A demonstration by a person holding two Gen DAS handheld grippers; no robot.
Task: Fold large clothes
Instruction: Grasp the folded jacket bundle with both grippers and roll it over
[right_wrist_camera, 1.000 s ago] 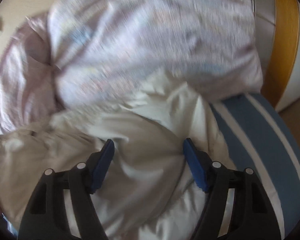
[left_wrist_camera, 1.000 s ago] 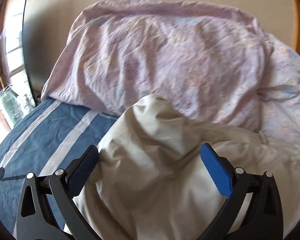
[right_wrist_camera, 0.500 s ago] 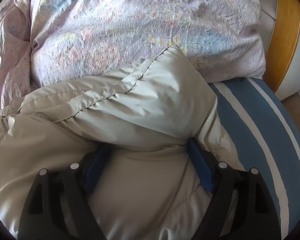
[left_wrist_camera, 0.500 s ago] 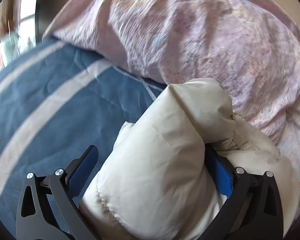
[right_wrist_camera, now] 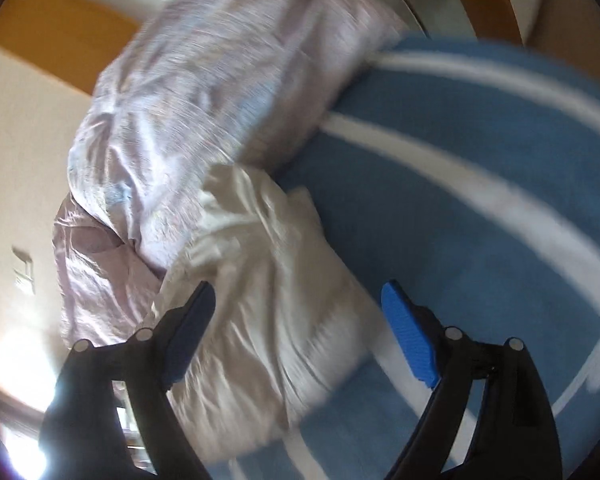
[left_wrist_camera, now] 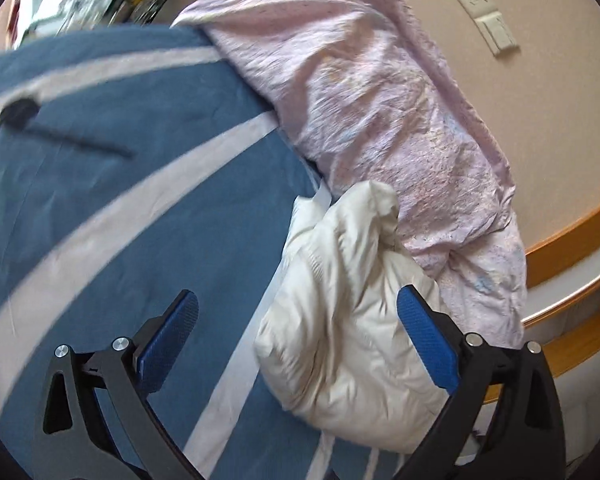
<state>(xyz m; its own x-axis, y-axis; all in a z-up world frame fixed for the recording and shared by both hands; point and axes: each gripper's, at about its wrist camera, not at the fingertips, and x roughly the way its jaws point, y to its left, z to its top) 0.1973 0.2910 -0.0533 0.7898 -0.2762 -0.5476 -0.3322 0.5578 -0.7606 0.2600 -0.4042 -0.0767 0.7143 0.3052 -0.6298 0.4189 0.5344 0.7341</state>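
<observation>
A cream padded jacket (left_wrist_camera: 352,320) lies bundled on the blue-and-white striped bed cover (left_wrist_camera: 132,216), against a pink floral pillow (left_wrist_camera: 392,120). My left gripper (left_wrist_camera: 300,336) is open and empty above the bundle's left side, its right finger over the jacket. In the right wrist view the same jacket (right_wrist_camera: 268,304) lies below my right gripper (right_wrist_camera: 300,328), which is open and holds nothing. That view is blurred and tilted.
The pink pillow (right_wrist_camera: 204,112) leans on the beige wall with a wooden headboard rail (left_wrist_camera: 572,236). A dark cord (left_wrist_camera: 60,132) lies on the bed cover at the left. A wall switch (left_wrist_camera: 484,16) is at the upper right.
Both grippers have pulled back and up from the jacket and turned outward. The jacket bundle, pressed between the fingers half a second ago, now lies free on the bed.
</observation>
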